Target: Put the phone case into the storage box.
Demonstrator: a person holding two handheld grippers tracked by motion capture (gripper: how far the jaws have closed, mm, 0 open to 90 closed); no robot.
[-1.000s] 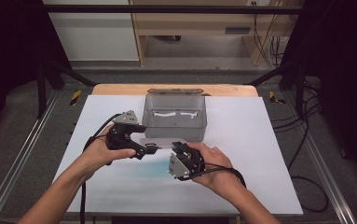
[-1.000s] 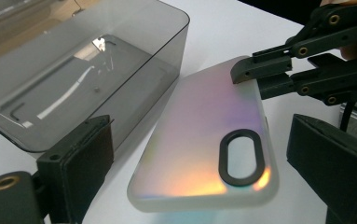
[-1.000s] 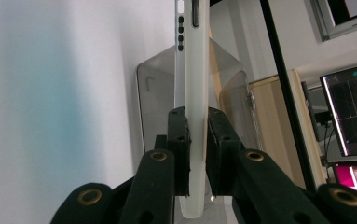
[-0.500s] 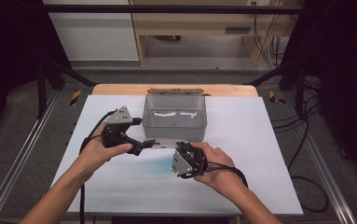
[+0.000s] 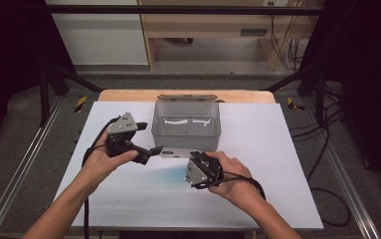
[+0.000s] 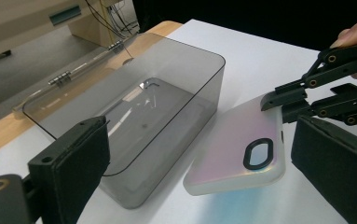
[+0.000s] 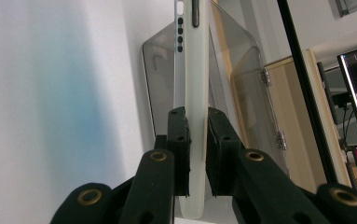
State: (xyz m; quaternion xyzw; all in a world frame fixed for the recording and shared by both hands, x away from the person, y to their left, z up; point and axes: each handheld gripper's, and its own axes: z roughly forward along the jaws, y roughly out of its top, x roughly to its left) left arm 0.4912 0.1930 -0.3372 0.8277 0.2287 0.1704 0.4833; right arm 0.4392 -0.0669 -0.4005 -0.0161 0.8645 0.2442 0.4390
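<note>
Hand-held gripper duties are split between my two hands above the white surface [image 5: 277, 164]. At the far middle of that surface stands the smoky clear box [image 5: 186, 127], its hinged lid thrown back on the far side. Just near its front wall I hold the phone case [image 6: 241, 149], pale and iridescent, with a black-ringed camera cutout, lifted off the surface. My right hand-held gripper [image 7: 197, 140] pinches one edge of the case between its black pads. My left hand-held gripper [image 5: 148, 149], to the left, has just been opening; its jaws stand spread, off the case.
</note>
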